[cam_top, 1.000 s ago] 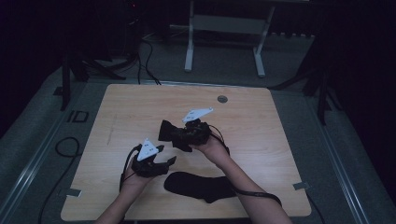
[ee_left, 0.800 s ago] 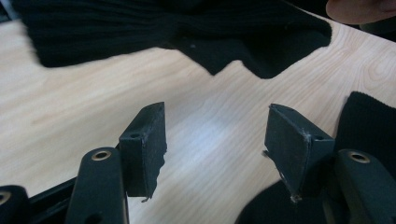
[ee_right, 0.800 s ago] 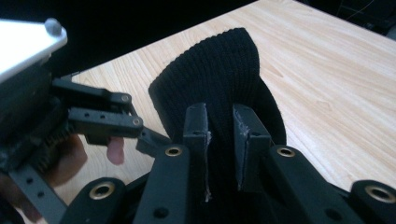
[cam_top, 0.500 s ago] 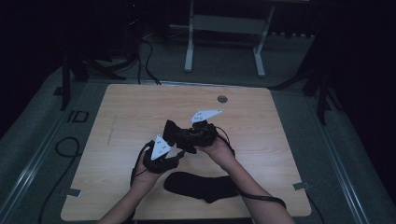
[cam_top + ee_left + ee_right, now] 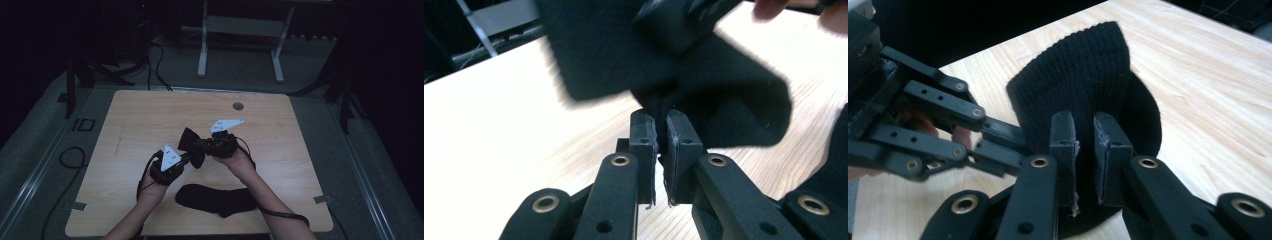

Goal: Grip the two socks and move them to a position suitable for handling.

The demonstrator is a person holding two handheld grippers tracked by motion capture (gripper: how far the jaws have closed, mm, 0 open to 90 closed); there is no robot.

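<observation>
Black knit sock point(image 5: 191, 145), frame centre: L gripper point(image 5: 186, 159) jaws just closed onto it, R gripper point(image 5: 200, 148) clamped too; both-ended hold, ready for folding. Second black sock point(image 5: 217, 199) lower centre.

Looks like a lab/recording room: dark space w/ light wooden square-ish table point(image 5: 150, 115) on grey carpeted floor point(image 5: 45, 150), black cables point(image 5: 155, 60), white metal stand frame point(image 5: 240, 30) behind.
</observation>
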